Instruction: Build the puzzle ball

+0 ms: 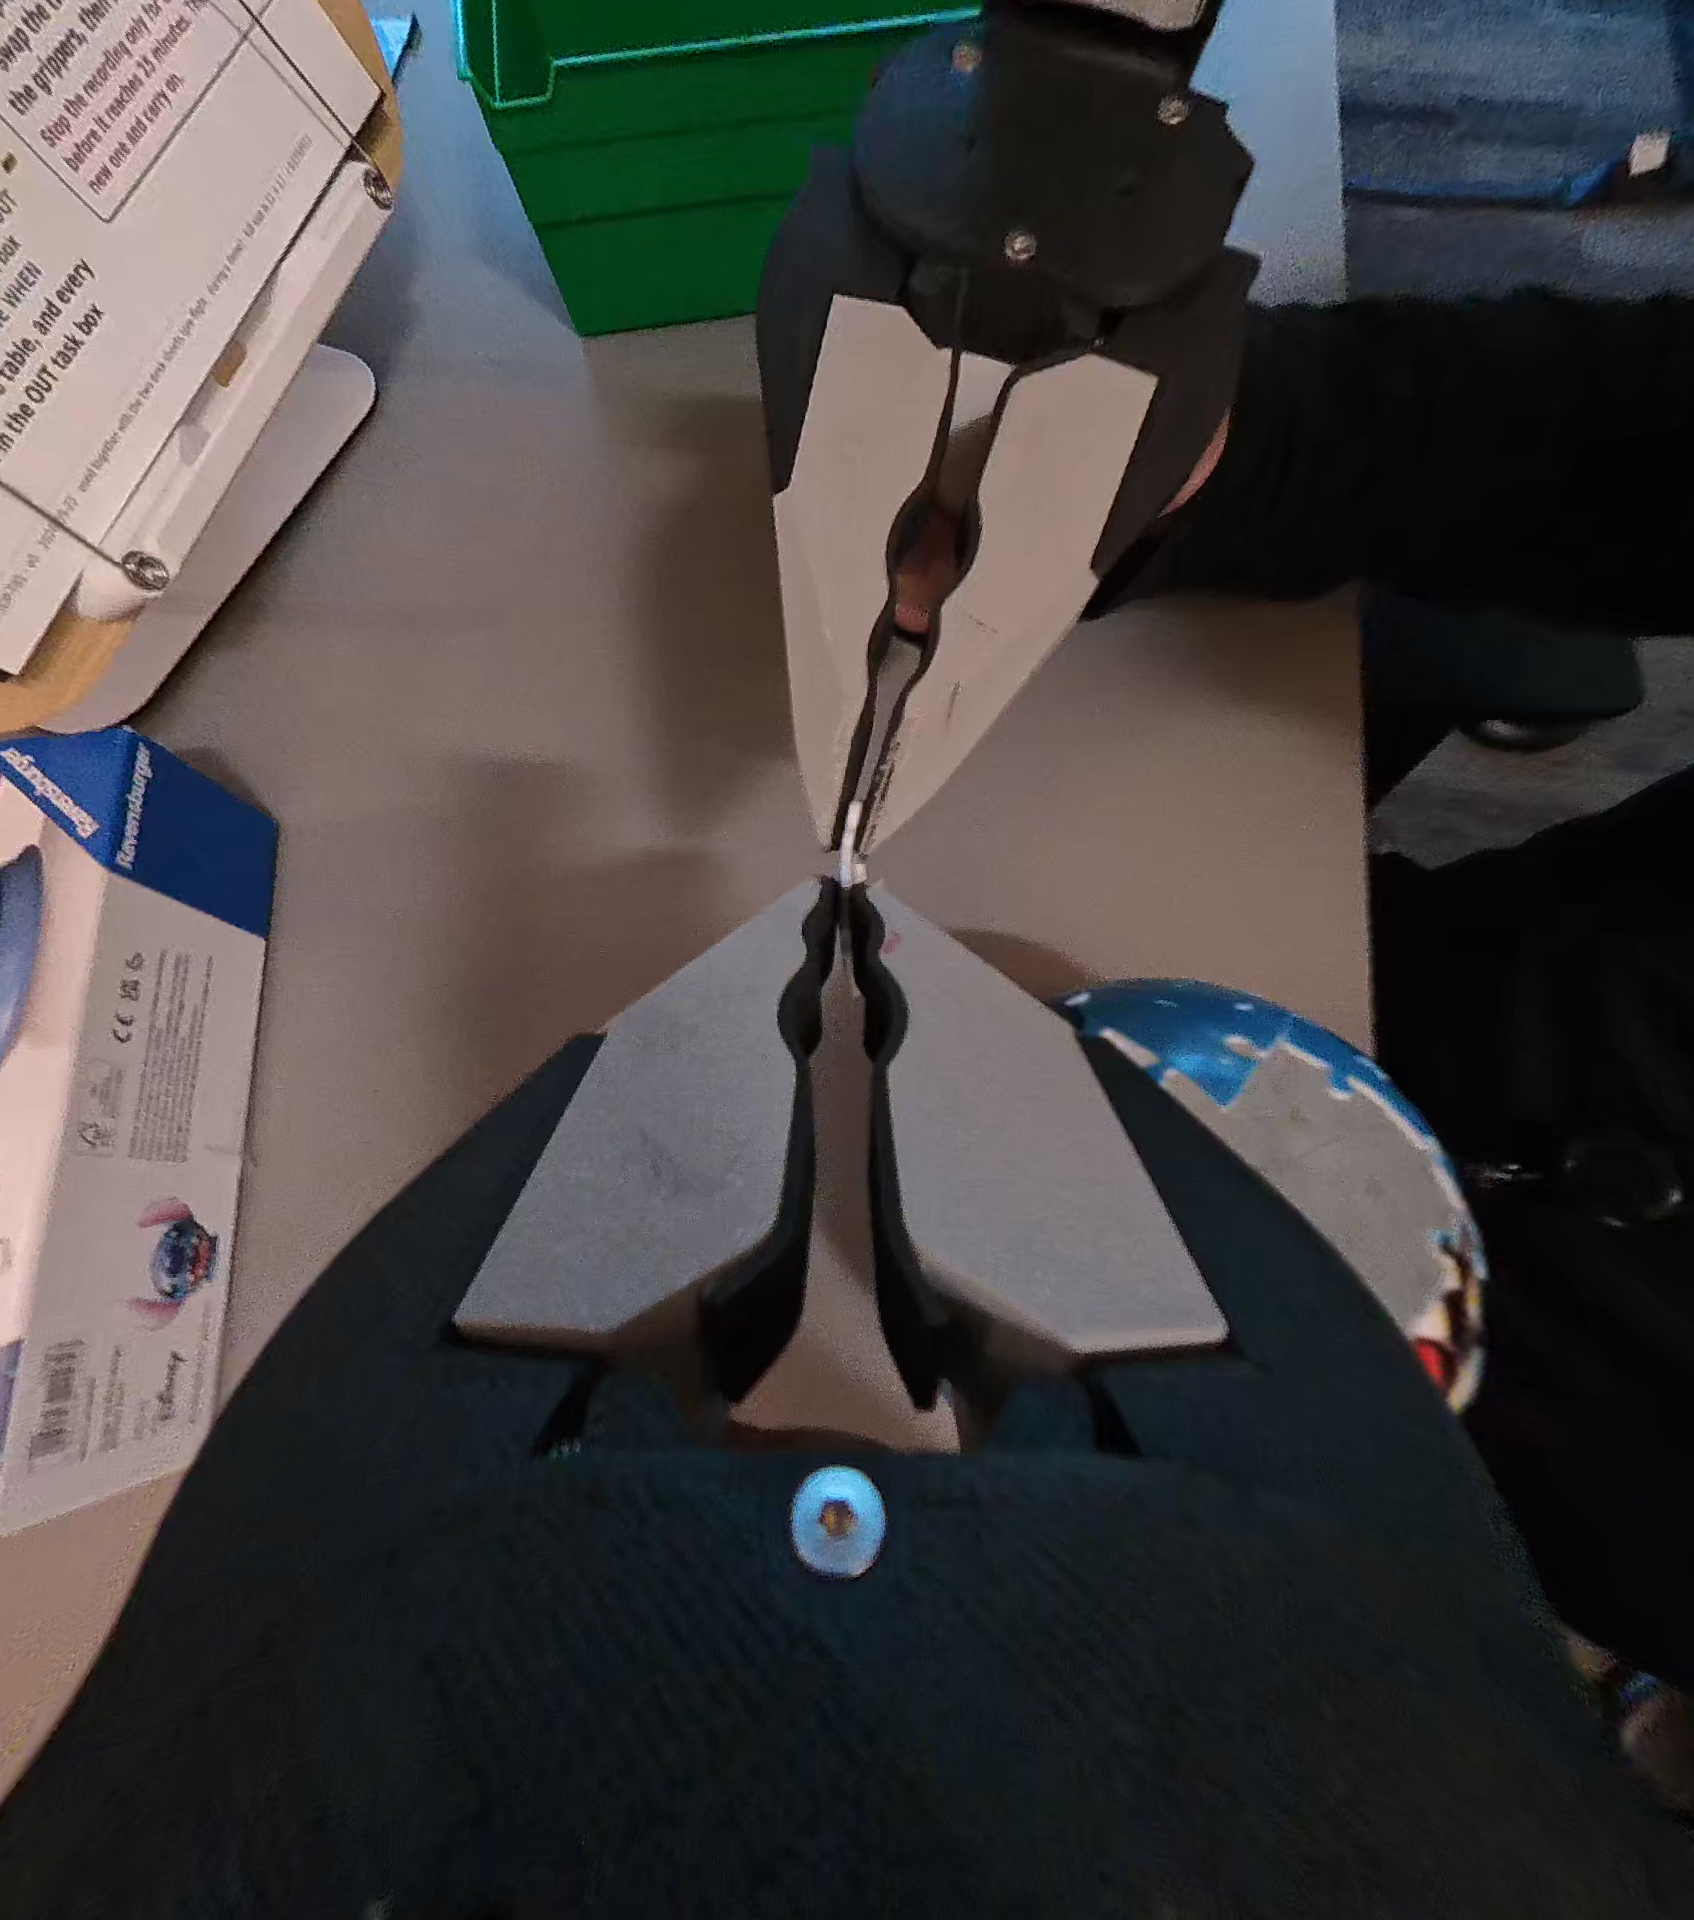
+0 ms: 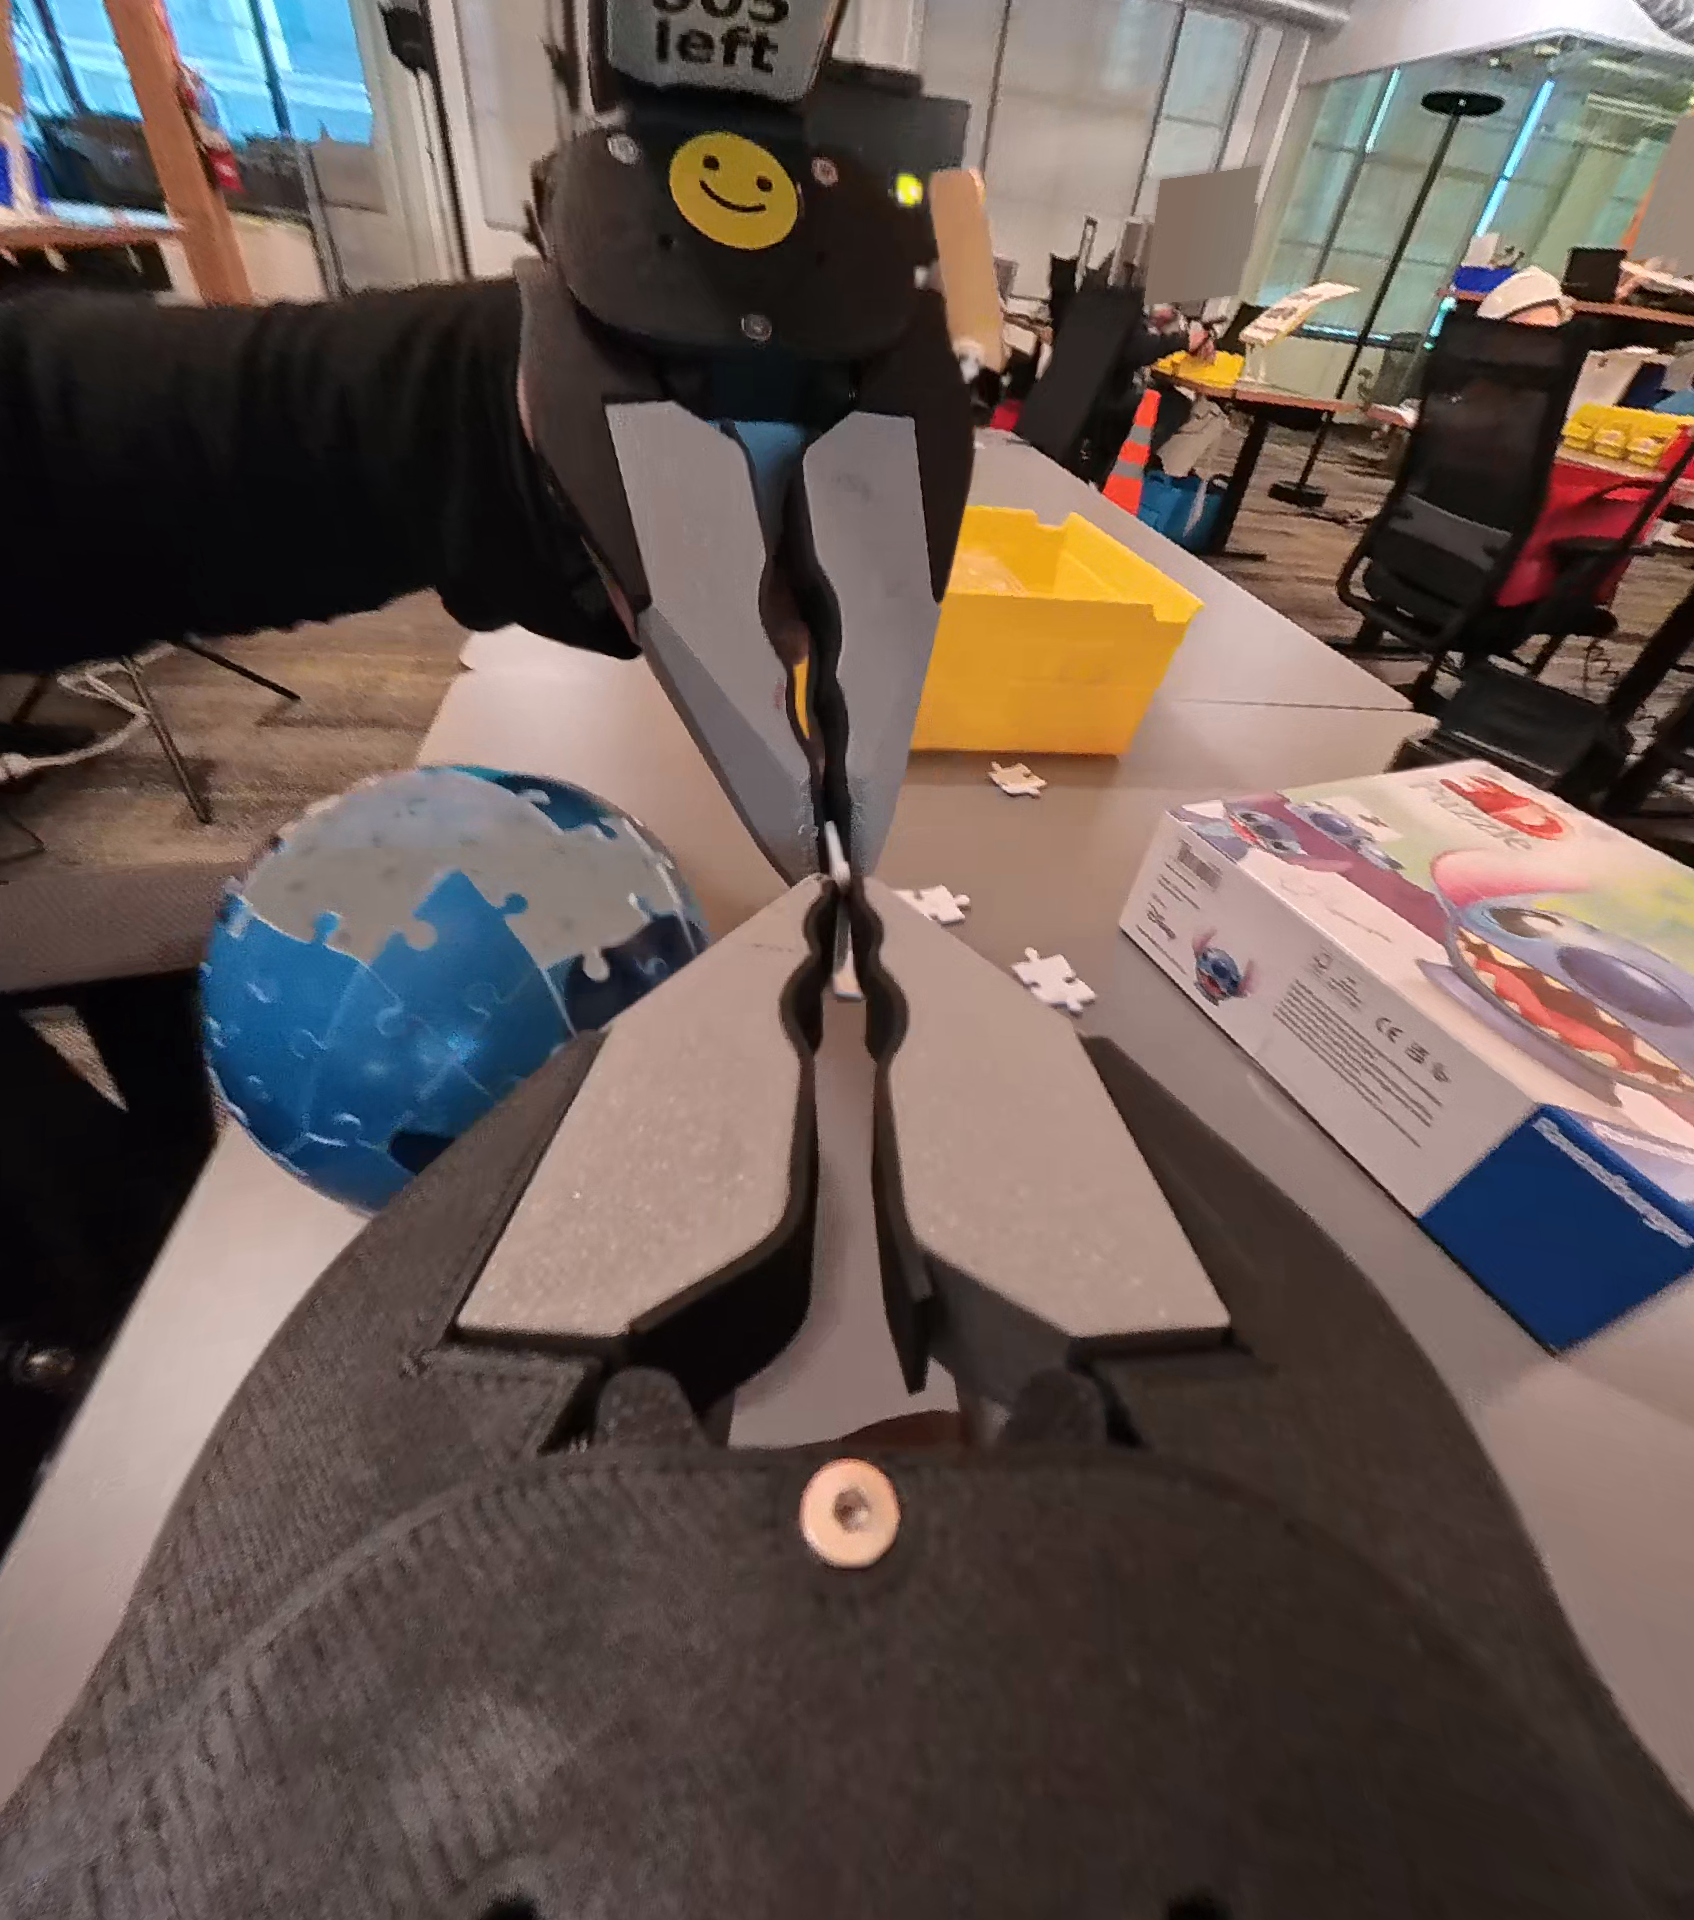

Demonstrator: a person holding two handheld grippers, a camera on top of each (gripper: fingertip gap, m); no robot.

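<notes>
My left gripper [image 1: 845,885] and my right gripper [image 1: 850,829] meet tip to tip above the table. A thin white puzzle piece [image 1: 853,847] is held edge-on between both sets of tips. In the right wrist view, the piece [image 2: 843,961] runs from inside my right gripper [image 2: 841,889] up into the left gripper [image 2: 832,854]. Both grippers are shut on it. The partly built puzzle ball [image 2: 386,997], blue with a grey patch and open gaps, sits near the table edge. It also shows at the right of the left wrist view [image 1: 1321,1132].
Three loose white pieces [image 2: 1056,977] lie on the grey table [image 2: 1238,665]. The puzzle box [image 2: 1445,987] lies on its side. A yellow bin [image 2: 1040,644] stands behind it. A green bin [image 1: 666,156] and an instruction sheet on a stand [image 1: 95,260] are also near. Only a small space, under 4 cm, lies between the two pairs of fingers.
</notes>
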